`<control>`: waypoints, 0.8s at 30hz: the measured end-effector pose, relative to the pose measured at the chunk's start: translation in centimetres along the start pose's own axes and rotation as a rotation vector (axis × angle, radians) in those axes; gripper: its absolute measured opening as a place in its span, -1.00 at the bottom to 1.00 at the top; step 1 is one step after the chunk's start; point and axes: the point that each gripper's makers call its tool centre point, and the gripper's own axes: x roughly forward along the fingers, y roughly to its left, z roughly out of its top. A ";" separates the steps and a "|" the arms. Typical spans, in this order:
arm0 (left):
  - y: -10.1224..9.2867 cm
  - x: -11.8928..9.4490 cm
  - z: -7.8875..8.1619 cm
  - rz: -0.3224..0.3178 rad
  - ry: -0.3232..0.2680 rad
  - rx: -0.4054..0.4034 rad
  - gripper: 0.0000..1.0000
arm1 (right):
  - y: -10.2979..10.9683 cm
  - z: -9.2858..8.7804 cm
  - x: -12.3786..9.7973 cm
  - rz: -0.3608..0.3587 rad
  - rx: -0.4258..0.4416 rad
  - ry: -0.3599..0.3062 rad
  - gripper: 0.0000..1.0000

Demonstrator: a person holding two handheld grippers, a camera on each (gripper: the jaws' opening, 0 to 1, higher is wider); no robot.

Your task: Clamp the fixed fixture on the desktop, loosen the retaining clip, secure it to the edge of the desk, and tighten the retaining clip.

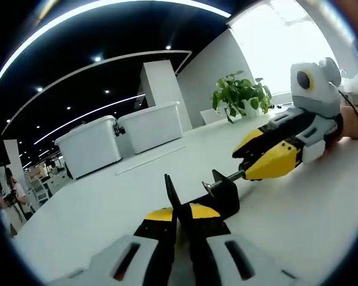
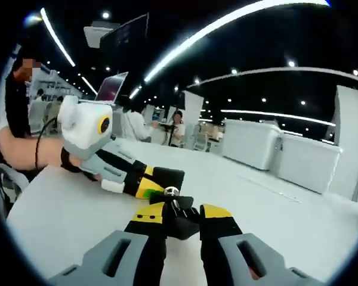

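White bench (image 1: 322, 220) in a dim open office with strip lights overhead, two white bins (image 1: 116, 140) and a plant (image 1: 241, 95) way out past the left hand-held gripper (image 1: 178, 221). That left one has its jaws pressed together on the flat edge of the black clamp (image 1: 218, 196), which sits on the bench right at its tips. The clamp's screw (image 1: 224, 179) sticks out to the right, and the right hand-held gripper (image 1: 249, 164) comes in from that side with its yellow jaws pinched on the screw's far end. From the right gripper view, the screw's round knob (image 2: 171, 192) sits just ahead between the spread-looking yellow tips, clamp body around it, with a laptop (image 2: 111, 87) and people further back left.
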 end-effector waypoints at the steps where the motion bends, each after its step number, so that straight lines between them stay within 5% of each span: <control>1: 0.0 0.0 0.0 0.000 0.000 0.000 -0.86 | 0.1 0.0 0.0 -0.005 -0.047 0.001 -0.59; 7: 0.0 0.0 0.0 0.002 0.000 0.002 -0.86 | 0.4 0.0 0.2 -0.027 -0.245 0.018 -0.59; 11: 0.0 0.0 0.0 0.003 0.000 0.003 -0.86 | 0.2 0.1 0.3 -0.029 -0.237 0.019 -0.58; 14: 0.0 0.0 0.0 0.002 -0.001 0.002 -0.86 | -0.1 -0.1 0.3 -0.032 -0.162 0.022 -0.57; 22: -0.1 0.0 0.0 0.002 -0.001 0.003 -0.86 | -1.5 -0.1 -0.4 -0.013 0.246 0.009 -0.43; 24: -0.1 0.0 0.0 0.002 -0.001 0.003 -0.86 | -1.4 -0.2 -0.4 0.006 0.287 0.011 -0.43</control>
